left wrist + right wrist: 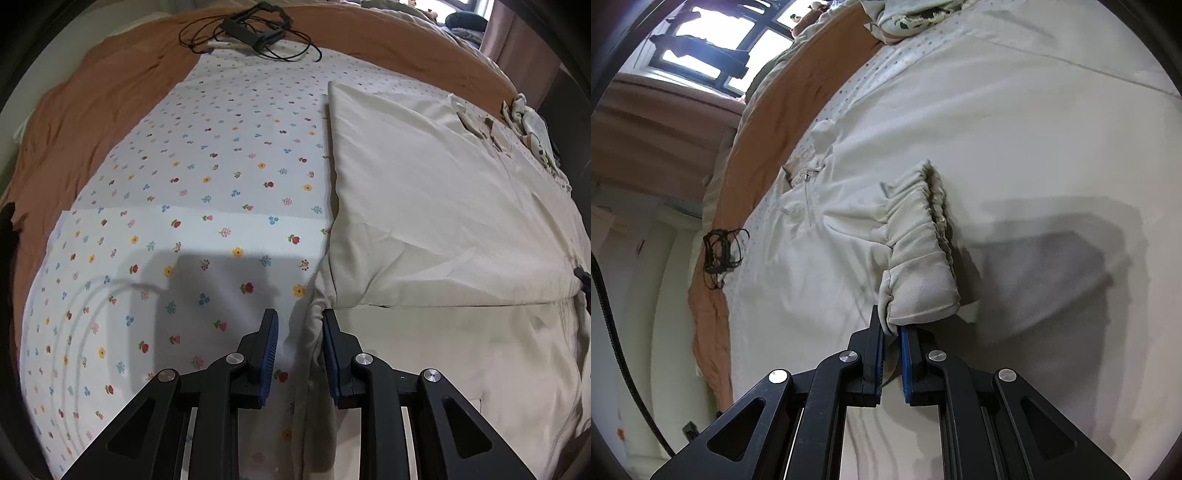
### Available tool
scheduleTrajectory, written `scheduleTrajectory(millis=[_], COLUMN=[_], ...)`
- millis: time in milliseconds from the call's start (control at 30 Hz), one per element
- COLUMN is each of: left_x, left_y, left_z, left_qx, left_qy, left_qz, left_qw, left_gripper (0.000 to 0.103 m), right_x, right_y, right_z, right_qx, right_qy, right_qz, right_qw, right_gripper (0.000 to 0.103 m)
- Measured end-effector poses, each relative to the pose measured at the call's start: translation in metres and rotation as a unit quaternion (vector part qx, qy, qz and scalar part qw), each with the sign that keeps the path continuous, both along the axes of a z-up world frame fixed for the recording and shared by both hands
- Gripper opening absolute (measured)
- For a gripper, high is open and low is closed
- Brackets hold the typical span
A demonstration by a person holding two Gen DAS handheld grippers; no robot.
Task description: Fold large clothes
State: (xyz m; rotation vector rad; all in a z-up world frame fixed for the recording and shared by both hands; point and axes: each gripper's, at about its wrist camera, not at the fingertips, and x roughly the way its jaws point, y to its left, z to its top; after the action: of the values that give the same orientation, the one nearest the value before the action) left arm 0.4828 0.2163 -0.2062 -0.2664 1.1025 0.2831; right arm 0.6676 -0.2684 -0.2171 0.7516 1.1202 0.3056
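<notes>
A cream jacket [443,206] lies spread on the bed [92,122]; the right gripper [893,332] pinches its elastic cuff [923,258], mid sleeve-fold; the left gripper [300,325], jaws apart around the garment's edge, probably should close next.

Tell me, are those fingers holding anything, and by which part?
The right gripper pinches the cream garment's gathered elastic cuff. The left gripper straddles the garment's edge, open, holding nothing.

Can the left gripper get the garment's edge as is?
Probably yes. The left gripper is open, its fingers straddling the cream garment edge on the floral sheet; nothing blocks it.
</notes>
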Motion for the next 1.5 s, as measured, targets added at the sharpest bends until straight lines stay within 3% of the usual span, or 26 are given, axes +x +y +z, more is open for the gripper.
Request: scheduleTrajectory(millis=[233, 333, 400, 433, 500, 800, 1233, 1500], left_x=[0.003, 0.001, -0.001, -0.002, 0.000, 0.037, 0.085, 0.095], left_y=[0.003, 0.000, -0.004, -0.007, -0.015, -0.091, -0.198, -0.224], left_z=[0.000, 0.007, 0.019, 0.026, 0.037, 0.065, 0.062, 0.050], left_qx=[-0.012, -0.003, -0.004, -0.010, -0.017, -0.046, -0.098, -0.132], left_qy=[0.011, 0.014, -0.006, -0.021, -0.039, -0.084, -0.104, -0.112], left_qz=[0.010, 0.020, 0.026, 0.027, 0.025, -0.022, -0.080, -0.056], left_qw=[0.9998, 0.9997, 0.9996, 0.9994, 0.9988, 0.9951, 0.9866, 0.9834], left_gripper=[0.031, 0.052, 0.068, 0.070, 0.075, 0.076, 0.076, 0.076], right_x=[0.014, 0.019, 0.022, 0.021, 0.018, 0.002, -0.005, -0.009], right_y=[0.004, 0.006, 0.003, -0.001, -0.006, -0.069, -0.193, -0.256], right_z=[-0.015, -0.013, -0.011, -0.009, -0.003, 0.030, 0.045, 0.031], right_qx=[0.009, -0.009, -0.006, 0.000, 0.005, -0.022, -0.058, -0.062], right_qy=[0.008, 0.006, 0.010, 0.011, 0.006, -0.027, -0.068, -0.068], right_qz=[-0.002, 0.005, 0.004, -0.001, -0.008, -0.061, -0.164, -0.219], right_qw=[1.000, 1.000, 1.000, 1.000, 1.000, 0.998, 0.982, 0.971], right_gripper=[0.009, 0.009, 0.022, 0.027, 0.049, 0.052, 0.052, 0.051])
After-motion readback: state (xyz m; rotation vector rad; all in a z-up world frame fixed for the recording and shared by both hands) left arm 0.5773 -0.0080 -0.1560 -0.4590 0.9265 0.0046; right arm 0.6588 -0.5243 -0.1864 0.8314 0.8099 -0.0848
